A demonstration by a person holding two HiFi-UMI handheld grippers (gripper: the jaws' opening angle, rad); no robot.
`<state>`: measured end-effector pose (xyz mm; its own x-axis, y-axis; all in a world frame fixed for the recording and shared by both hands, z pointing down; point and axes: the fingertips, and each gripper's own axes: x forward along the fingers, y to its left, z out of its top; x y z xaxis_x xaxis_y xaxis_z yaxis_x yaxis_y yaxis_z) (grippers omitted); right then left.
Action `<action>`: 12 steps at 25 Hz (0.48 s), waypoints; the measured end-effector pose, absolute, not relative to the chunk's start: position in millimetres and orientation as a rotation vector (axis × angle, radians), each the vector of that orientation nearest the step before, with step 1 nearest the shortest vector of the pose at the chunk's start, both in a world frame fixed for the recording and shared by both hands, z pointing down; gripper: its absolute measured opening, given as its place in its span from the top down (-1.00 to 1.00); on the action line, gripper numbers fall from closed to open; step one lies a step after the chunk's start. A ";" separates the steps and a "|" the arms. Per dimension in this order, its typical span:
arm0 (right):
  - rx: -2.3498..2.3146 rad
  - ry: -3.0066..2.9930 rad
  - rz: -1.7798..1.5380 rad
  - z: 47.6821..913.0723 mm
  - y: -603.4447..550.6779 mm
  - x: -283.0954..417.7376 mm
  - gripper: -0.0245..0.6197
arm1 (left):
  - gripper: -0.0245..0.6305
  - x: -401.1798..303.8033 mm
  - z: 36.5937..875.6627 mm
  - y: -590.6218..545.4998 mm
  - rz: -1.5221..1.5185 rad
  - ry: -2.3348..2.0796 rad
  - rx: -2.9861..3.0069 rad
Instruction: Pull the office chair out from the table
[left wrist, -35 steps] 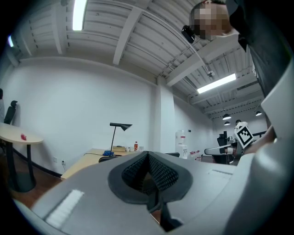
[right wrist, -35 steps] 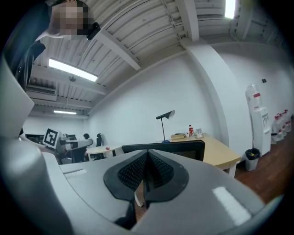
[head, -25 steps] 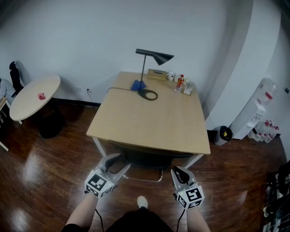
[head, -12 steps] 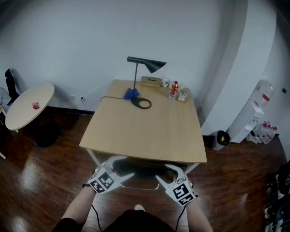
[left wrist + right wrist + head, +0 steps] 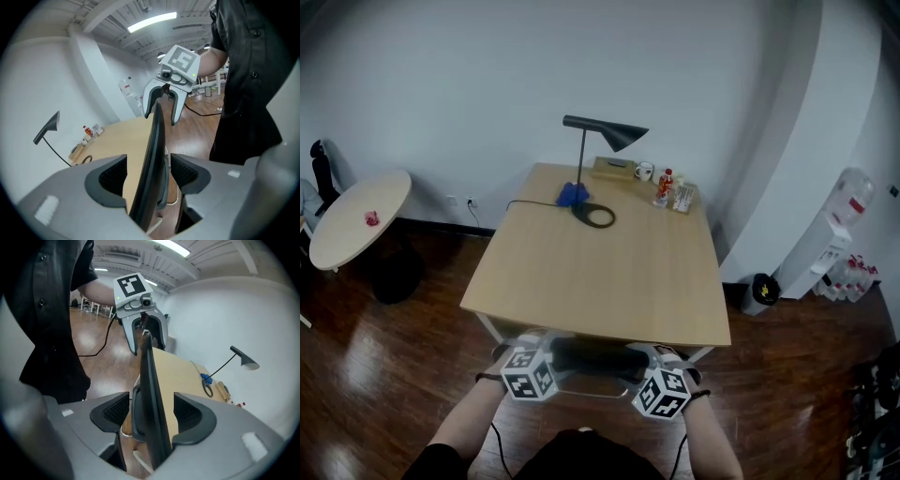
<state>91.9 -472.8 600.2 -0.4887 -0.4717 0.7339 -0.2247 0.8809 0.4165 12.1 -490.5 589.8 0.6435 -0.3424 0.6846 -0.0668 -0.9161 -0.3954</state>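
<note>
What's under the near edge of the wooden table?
The office chair is pushed in there; only its black backrest shows, at the near edge of the table. Its seat and base are covered by the tabletop.

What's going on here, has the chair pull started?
A person stands behind the black office chair, which is tucked under the light wooden table. The left hand-held gripper and the right hand-held gripper each straddle the top edge of the backrest. Both sets of jaws have just been opening and stand wide, with the pads clear of the backrest. Nothing is clamped, so the pull hasn't started.
</note>
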 end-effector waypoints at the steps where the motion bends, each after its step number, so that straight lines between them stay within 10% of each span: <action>1: 0.485 -2.076 -0.332 605.2 -474.4 92.4 -0.03 | 0.10 11.5 596.3 -491.7 -1.193 0.311 -2.504; 12: 0.382 -1.896 -0.336 637.6 -488.1 105.1 0.34 | 0.10 7.0 629.9 -500.1 -1.378 0.217 -2.320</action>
<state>105.1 -488.1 637.6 -0.3296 -0.4182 0.8464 -0.1016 0.9071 0.4086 7.0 -500.1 629.9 0.4934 -0.3453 0.7983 0.0829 -0.8950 -0.4384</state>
